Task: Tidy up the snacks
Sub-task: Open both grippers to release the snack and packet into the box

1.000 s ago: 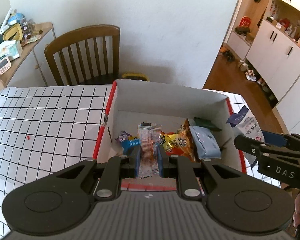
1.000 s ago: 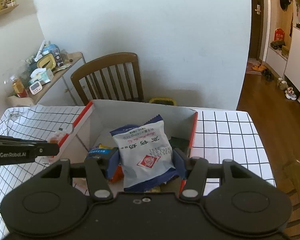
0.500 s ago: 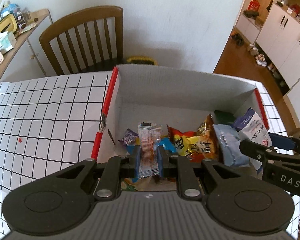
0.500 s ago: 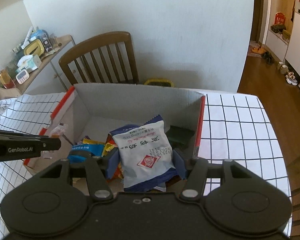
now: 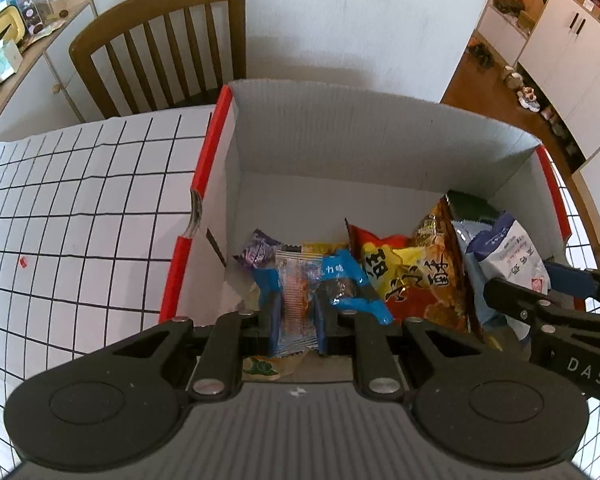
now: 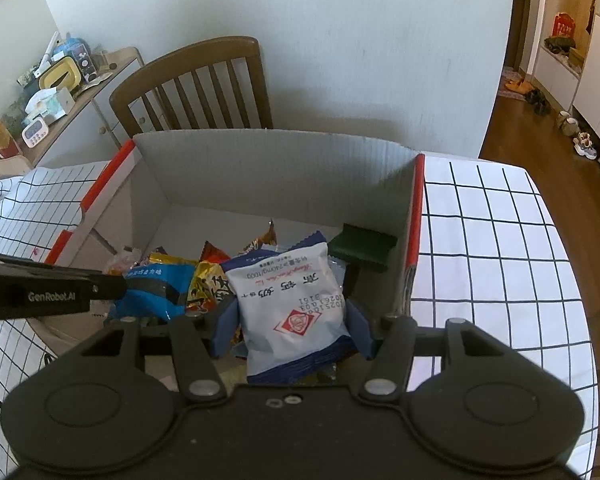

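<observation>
While my left gripper (image 5: 298,312) pinches a slim clear packet (image 5: 298,300) over the box (image 5: 340,140), my right gripper (image 6: 292,320) clamps a white pouch (image 6: 292,304) at its three o'clock.

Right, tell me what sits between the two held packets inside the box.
In the left wrist view, a blue wrapper and a red-yellow chip bag lie between them.

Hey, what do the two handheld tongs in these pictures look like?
Both are matte black plastic with round pivot discs, silver screws and blue finger pads. The left tongs have "GenRobot.AI" in grey lettering on the side; the right tongs show "DAS" on the side. No cables or sleeves are visible.
</observation>
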The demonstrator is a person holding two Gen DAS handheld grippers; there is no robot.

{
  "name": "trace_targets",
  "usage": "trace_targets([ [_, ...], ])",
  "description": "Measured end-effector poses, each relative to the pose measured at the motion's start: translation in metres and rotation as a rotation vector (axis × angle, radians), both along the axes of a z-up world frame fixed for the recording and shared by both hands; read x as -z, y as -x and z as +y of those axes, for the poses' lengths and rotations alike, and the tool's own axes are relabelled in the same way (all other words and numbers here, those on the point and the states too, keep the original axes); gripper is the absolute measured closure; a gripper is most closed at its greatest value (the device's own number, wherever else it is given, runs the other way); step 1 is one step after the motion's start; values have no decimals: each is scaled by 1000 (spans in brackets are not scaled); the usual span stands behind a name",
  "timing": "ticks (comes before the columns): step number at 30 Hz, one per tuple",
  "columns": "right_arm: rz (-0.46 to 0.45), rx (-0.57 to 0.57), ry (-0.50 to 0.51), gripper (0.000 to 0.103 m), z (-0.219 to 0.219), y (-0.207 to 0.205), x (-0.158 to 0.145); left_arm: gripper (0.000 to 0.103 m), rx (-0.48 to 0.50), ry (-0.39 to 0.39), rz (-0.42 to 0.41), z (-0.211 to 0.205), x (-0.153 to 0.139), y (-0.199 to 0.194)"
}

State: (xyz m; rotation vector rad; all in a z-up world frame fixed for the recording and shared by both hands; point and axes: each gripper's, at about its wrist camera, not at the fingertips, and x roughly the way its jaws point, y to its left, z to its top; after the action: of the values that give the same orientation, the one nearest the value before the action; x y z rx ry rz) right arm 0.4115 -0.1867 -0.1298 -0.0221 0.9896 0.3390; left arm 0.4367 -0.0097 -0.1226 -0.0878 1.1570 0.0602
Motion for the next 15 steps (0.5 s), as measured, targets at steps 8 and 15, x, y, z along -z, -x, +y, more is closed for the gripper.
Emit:
trace_targets([
  [8, -3, -1, 17, 44, 1, 0, 0, 85, -10, 12, 11, -3, 2, 4],
  [15, -27, 1, 11, 40, -1, 6, -6, 73, -20, 29, -9, 3, -5, 13],
])
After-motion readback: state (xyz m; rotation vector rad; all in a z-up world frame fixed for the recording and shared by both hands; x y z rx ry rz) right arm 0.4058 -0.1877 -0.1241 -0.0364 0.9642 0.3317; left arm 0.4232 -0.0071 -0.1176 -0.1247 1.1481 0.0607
